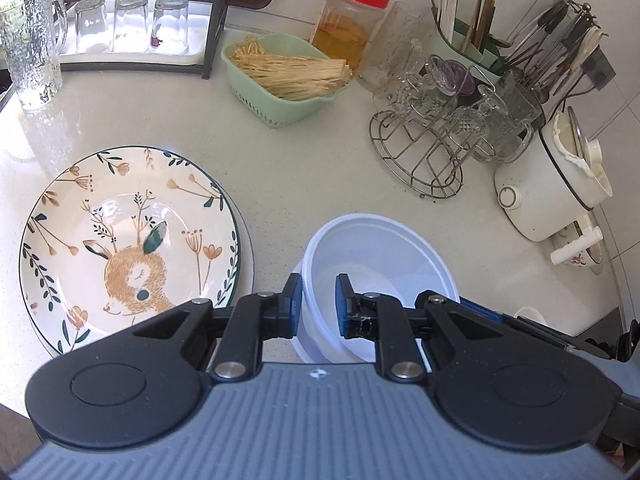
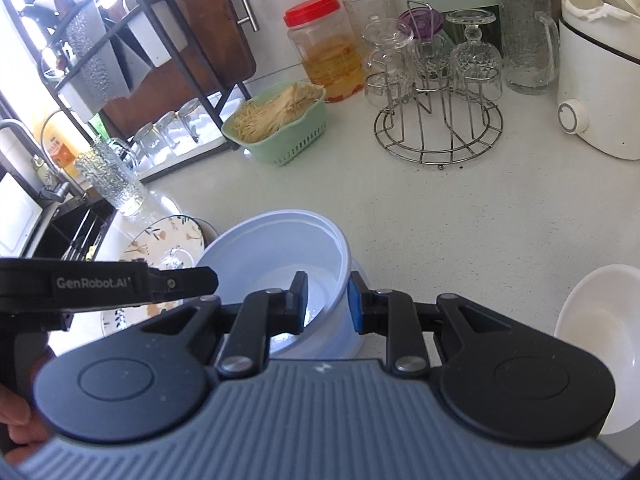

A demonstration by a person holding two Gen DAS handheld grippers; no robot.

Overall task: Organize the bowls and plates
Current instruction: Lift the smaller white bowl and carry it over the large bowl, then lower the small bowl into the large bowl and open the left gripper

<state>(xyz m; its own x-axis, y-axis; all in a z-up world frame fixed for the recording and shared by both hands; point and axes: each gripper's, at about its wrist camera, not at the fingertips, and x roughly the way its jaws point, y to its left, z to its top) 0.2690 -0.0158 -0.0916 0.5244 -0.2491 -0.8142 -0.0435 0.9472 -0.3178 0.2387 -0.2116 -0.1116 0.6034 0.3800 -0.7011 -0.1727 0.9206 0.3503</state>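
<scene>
While my left claw [image 1: 316, 304] and right claw [image 2: 328, 300] each pinch opposite walls of the white plastic bowl [image 1: 380, 256] at six o'clock on the desk [image 1: 304, 168], I judge nesting underway, needing release.

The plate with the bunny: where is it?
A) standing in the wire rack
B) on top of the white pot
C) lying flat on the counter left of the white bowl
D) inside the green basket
C: the plate lies flat on the counter, left of the white bowl that the left gripper straddles.
</scene>
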